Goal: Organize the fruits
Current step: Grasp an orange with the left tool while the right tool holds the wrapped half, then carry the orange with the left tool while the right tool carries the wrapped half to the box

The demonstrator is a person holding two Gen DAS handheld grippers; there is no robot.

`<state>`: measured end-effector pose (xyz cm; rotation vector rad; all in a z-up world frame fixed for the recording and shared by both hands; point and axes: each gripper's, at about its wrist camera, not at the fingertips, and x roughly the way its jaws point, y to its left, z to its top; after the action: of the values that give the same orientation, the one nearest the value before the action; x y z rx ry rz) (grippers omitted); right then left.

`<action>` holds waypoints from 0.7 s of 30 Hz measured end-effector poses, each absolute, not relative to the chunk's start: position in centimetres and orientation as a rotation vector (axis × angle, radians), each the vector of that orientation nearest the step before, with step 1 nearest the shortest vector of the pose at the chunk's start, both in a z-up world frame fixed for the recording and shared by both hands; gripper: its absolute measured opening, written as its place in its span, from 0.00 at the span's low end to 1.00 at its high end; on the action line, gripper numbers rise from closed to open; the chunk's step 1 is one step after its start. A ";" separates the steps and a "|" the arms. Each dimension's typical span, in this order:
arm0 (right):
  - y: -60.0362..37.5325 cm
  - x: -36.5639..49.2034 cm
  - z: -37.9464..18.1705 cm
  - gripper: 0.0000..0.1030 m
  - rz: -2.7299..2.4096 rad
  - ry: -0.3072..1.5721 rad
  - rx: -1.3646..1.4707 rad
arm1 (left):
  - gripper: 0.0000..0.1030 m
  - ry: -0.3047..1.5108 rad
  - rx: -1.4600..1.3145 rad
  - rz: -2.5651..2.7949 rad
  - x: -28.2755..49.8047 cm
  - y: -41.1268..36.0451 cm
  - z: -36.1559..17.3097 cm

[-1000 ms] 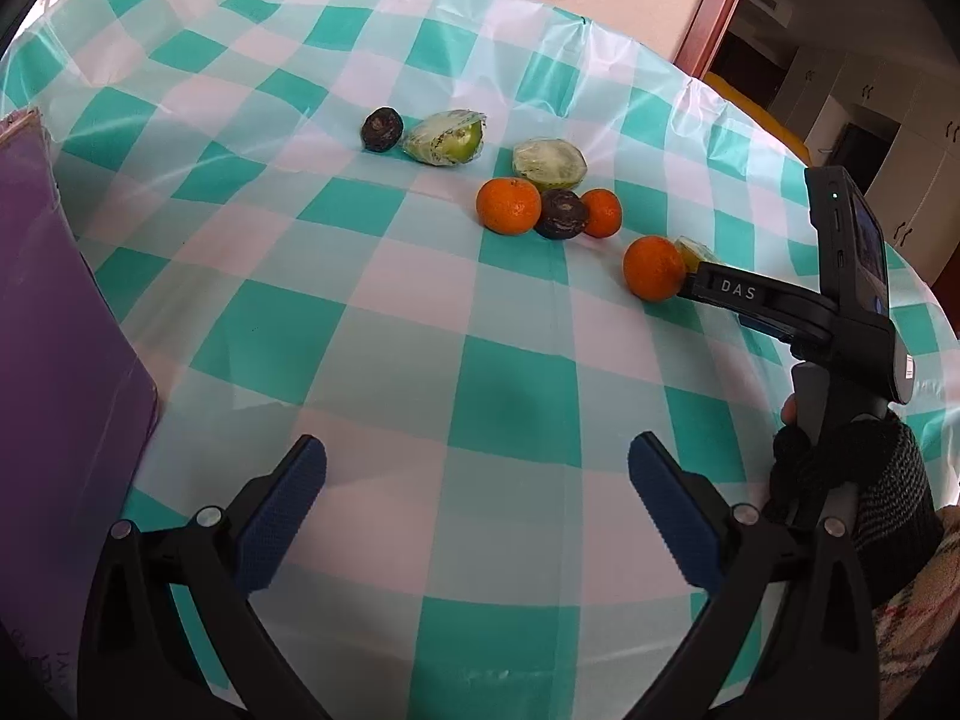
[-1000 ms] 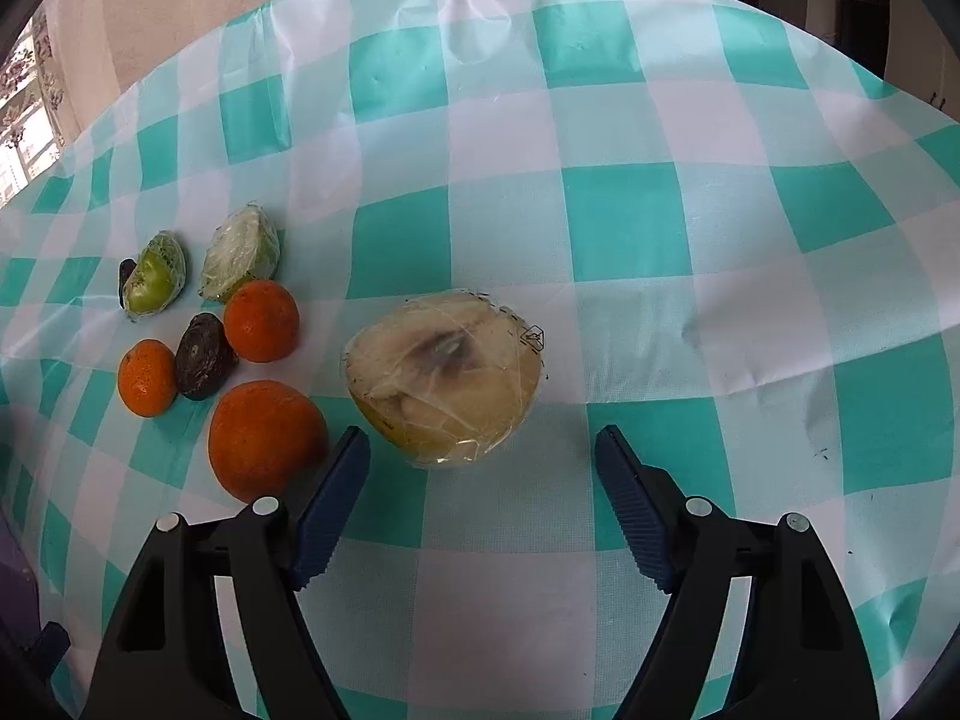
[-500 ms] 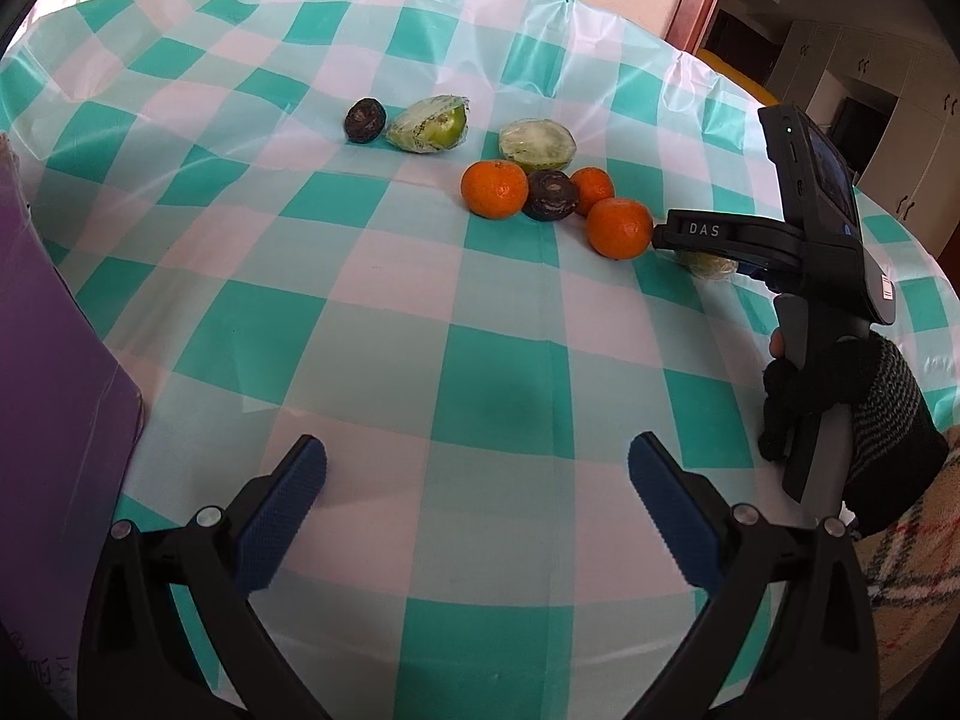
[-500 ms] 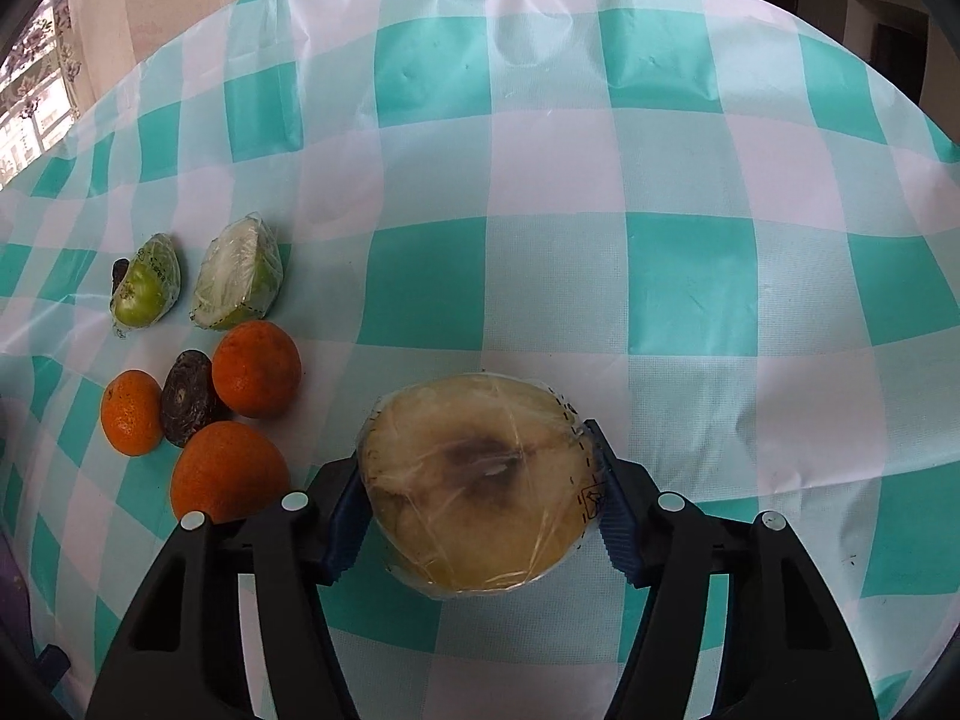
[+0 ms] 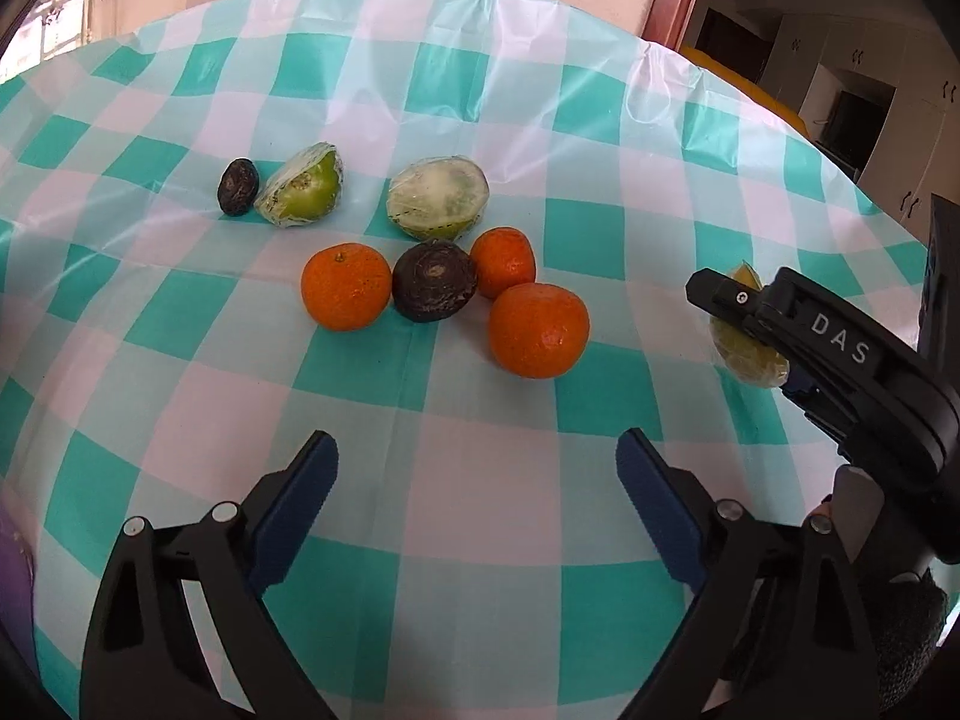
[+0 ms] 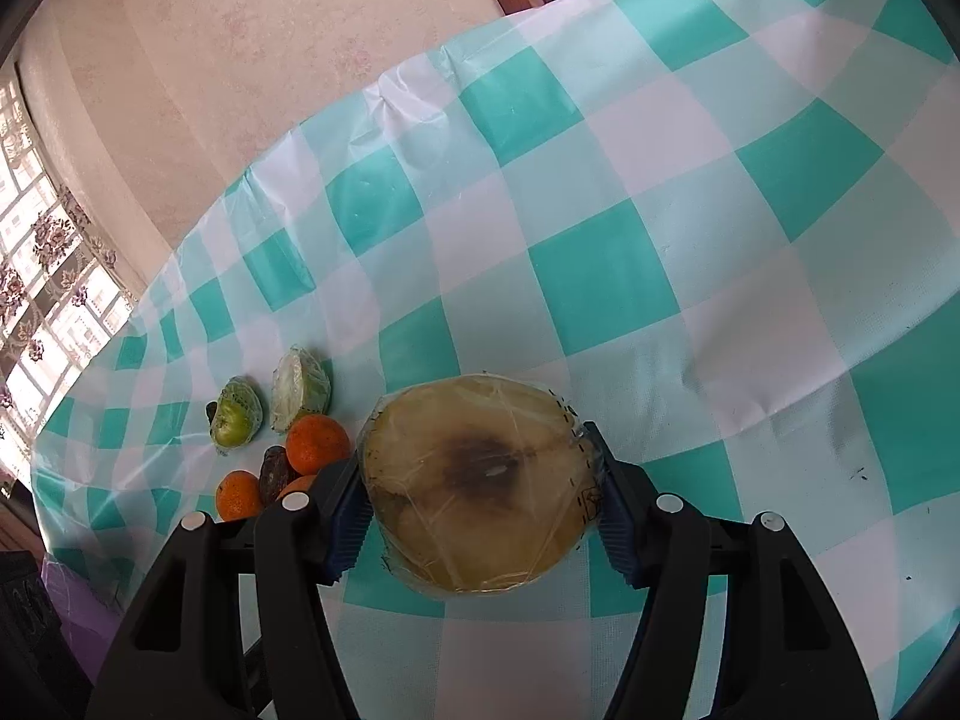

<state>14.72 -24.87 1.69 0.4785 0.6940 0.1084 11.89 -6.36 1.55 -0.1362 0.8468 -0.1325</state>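
Clamping wrapped fruit half [image 6: 477, 483] between pads, right tongs [image 6: 480, 516]; left tongs [image 5: 474, 495] wide, narrowing, empty.

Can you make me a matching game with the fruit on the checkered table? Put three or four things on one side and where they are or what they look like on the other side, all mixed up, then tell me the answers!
Things:
1. wrapped yellow fruit half
2. big dark fruit
3. small dark fruit
4. left gripper

Clues:
A. sits among the three oranges
B. open, nothing between its blue pads
C. squeezed in the right gripper
D. next to the wrapped green fruit half

Pairs: 1-C, 2-A, 3-D, 4-B
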 end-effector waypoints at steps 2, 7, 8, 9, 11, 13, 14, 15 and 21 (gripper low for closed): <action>-25.3 14.7 1.5 0.60 0.112 0.687 0.507 | 0.87 0.855 -0.118 -0.119 13.4 -7.2 1.5; -25.7 14.6 1.4 0.61 0.112 0.684 0.540 | 0.79 0.886 -0.113 -0.123 16.7 -8.3 1.1; -25.4 14.7 1.5 0.61 0.111 0.686 0.530 | 0.75 0.890 -0.103 -0.120 17.1 -8.6 1.0; -25.3 14.6 1.6 0.61 0.109 0.687 0.516 | 0.66 0.886 -0.091 -0.113 17.4 -8.8 1.0; -25.0 14.6 1.7 0.61 0.111 0.688 0.494 | 0.44 0.878 -0.087 -0.140 17.4 -9.1 1.1; -24.8 14.6 1.7 0.61 0.113 0.690 0.485 | 0.43 0.871 -0.114 -0.164 17.1 -8.7 1.1; -24.8 14.6 1.7 0.61 0.112 0.689 0.485 | 0.42 0.862 -0.139 -0.162 16.8 -8.2 1.2; -24.9 14.6 1.7 0.61 0.112 0.688 0.487 | 0.42 0.842 -0.169 -0.162 16.4 -7.6 1.4; -24.8 14.8 1.6 0.61 0.113 0.702 0.482 | 0.42 0.791 -0.241 -0.160 13.0 -5.5 1.9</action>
<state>14.85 -24.84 1.59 0.4815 0.7023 0.1133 13.01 -5.47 1.89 -0.2411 0.7913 -0.1600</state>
